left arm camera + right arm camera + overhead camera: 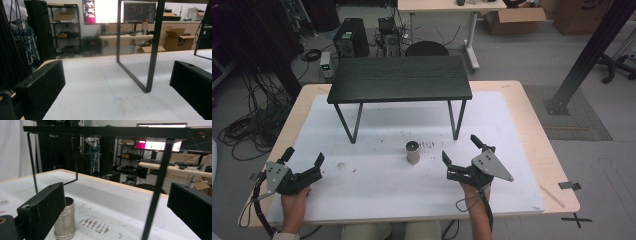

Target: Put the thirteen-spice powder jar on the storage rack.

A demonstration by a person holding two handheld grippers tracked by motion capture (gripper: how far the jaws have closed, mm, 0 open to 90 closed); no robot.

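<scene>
The small ribbed silver metal cup (412, 152) stood upright on the white-topped desk (377, 195), probably light, rigid and slick. Both the left gripper (305, 161) and right gripper (460, 153) had jaws apart, empty; its ribbed wall looked the best hold.

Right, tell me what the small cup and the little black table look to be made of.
The cup looks like brushed metal, probably steel: silvery grey, soft sheen, ridged bands around its wall. The black table seems to have a wood or wood-look top, with faint grain lines under a matte black finish; its thin legs look like bent metal rod, painted black. Both grippers, left and right, are open.
</scene>
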